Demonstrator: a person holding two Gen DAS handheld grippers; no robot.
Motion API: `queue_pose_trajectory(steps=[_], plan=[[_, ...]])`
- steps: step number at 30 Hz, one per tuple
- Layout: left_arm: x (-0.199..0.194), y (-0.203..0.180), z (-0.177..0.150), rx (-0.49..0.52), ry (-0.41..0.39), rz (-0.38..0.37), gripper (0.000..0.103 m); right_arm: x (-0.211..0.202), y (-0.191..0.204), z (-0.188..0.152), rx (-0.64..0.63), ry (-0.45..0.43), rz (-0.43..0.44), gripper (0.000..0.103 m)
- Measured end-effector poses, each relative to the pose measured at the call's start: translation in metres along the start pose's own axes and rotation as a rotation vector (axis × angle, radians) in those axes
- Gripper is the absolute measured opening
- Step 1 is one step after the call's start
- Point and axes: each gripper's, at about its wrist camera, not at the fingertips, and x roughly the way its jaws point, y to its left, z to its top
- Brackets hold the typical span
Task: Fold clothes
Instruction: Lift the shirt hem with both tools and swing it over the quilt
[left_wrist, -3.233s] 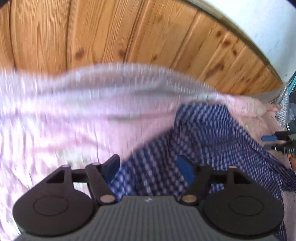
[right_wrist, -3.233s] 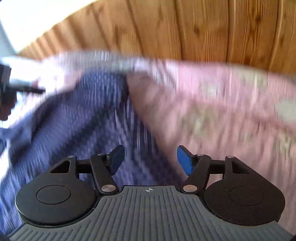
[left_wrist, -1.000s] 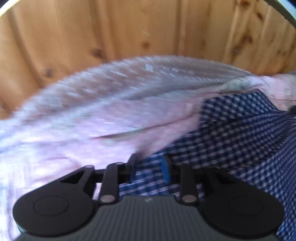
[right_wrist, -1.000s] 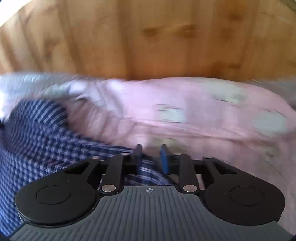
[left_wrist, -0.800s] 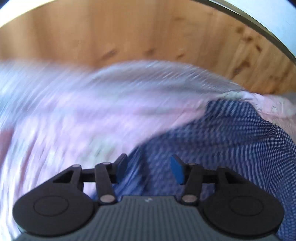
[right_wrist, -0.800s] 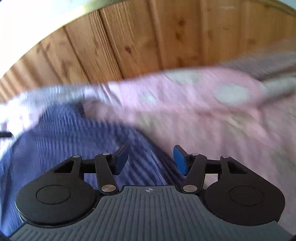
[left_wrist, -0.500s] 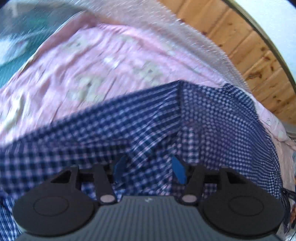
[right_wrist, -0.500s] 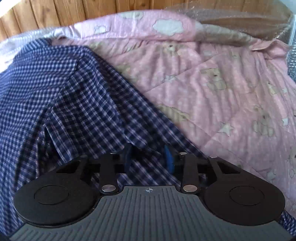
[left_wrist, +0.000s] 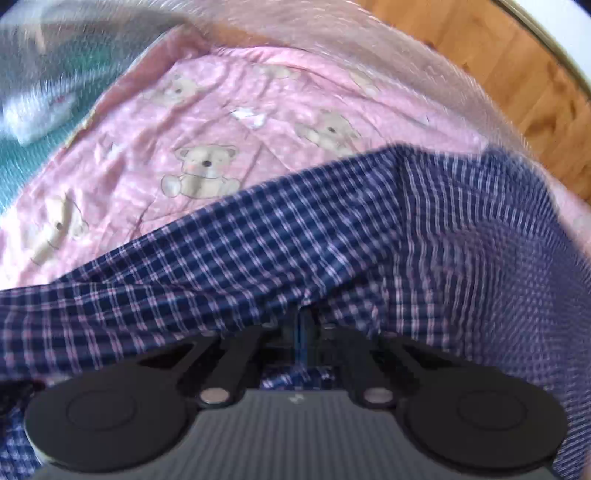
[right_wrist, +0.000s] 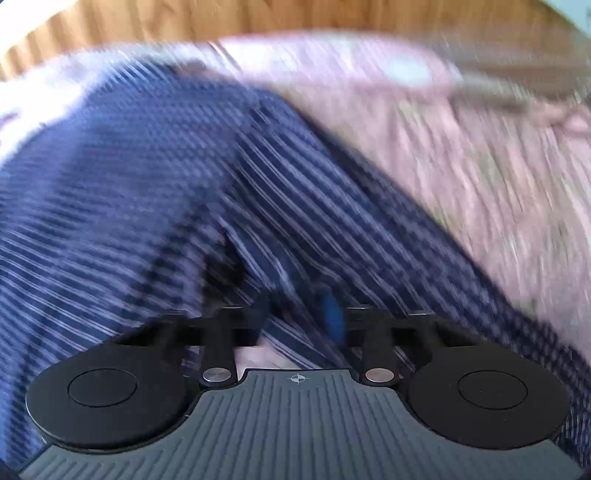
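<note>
- Navy-and-white check cotton fills both views: one checked shirt (left_wrist: 332, 251), crumpled and ridged, lying across one pink quilt (left_wrist: 229, 147).
- Two hand-held grippers on show, one per view, each with black arms and blue pads.
- The left hand-held gripper (left_wrist: 303, 328) has its jaws brought together, and a raised fold of the shirt is pinched right at the tips, the cloth tenting up from there.
- The right hand-held gripper (right_wrist: 295, 317) sits in heavy blur; one blue pad (right_wrist: 332, 321) shows on the right side, the other is buried under shirt cloth (right_wrist: 184, 177), so I cannot tell whether it is clamped or apart.
- The quilt is soft, stitched in panels and printed with cream teddy bears; I count about five bears in the left view, some smeared.
- Clear bubble wrap (left_wrist: 369, 48) runs along the quilt's far edge, dimpled and shiny.
- Warm knotty wooden panelling (left_wrist: 517, 92) stands behind, one wall of vertical boards.
- A patch of teal fabric (left_wrist: 22, 162) shows at the far left, beside the quilt.
</note>
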Motion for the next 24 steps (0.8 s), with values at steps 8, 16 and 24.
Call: queue_pose_trajectory(steps=[8,16,24], plan=[[-0.013,0.025,0.008,-0.078,0.091,-0.002,0.022,-0.021,-0.065,-0.022,0.227,0.006,-0.121,0.007],[-0.104,-0.041,-0.150,0.122,0.188,-0.305,0.054,-0.105,0.019,-0.122,-0.029,-0.055,0.335,0.039],[-0.119,0.010,-0.234,0.113,0.144,-0.185,0.009,-0.139,0.042,-0.239,-0.146,-0.027,0.152,0.012]])
